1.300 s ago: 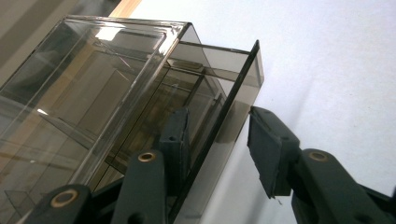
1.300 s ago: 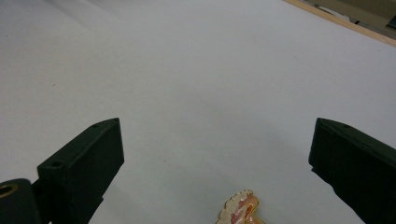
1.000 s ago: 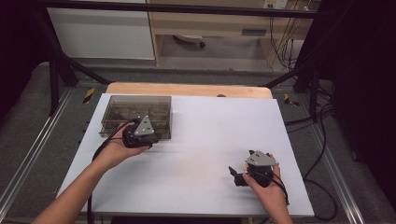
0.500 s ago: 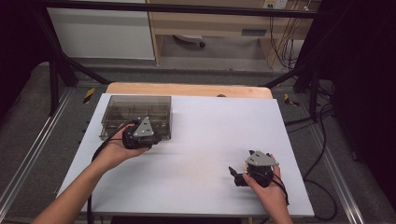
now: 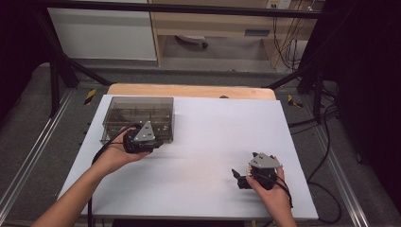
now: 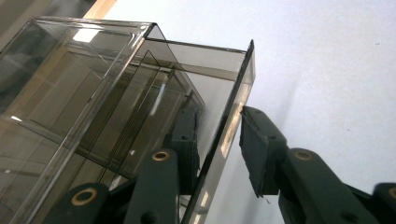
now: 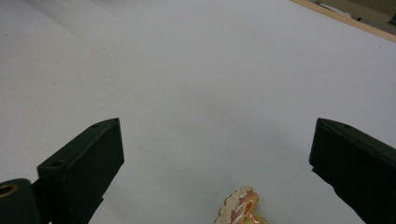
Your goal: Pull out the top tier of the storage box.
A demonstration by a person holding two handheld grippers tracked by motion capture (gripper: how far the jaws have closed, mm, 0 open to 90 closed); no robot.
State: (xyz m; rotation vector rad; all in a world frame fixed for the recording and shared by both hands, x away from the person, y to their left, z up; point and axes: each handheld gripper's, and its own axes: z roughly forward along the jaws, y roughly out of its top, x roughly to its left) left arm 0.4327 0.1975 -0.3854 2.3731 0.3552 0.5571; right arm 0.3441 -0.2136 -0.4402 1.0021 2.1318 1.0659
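Box: clear plastic box [image 5: 138, 119] at the table's [image 5: 213, 142] far left.
Left gripper [image 6: 219, 154]: jaws just closing around its front wall, not yet pinching.
Right gripper [image 7: 215, 154]: spread wide over a small pink piece [image 7: 239, 207].
Risk: thin wall may slip out, tipping the box.

My high camera looks forward and down over the whole bench [image 5: 213, 142]. The left camera rides low behind the left tongs [image 6: 219, 154], tight against the box [image 6: 93, 93] just ahead, which the high camera also catches. The right camera skims bare bench between the right tongs [image 7: 215, 154].
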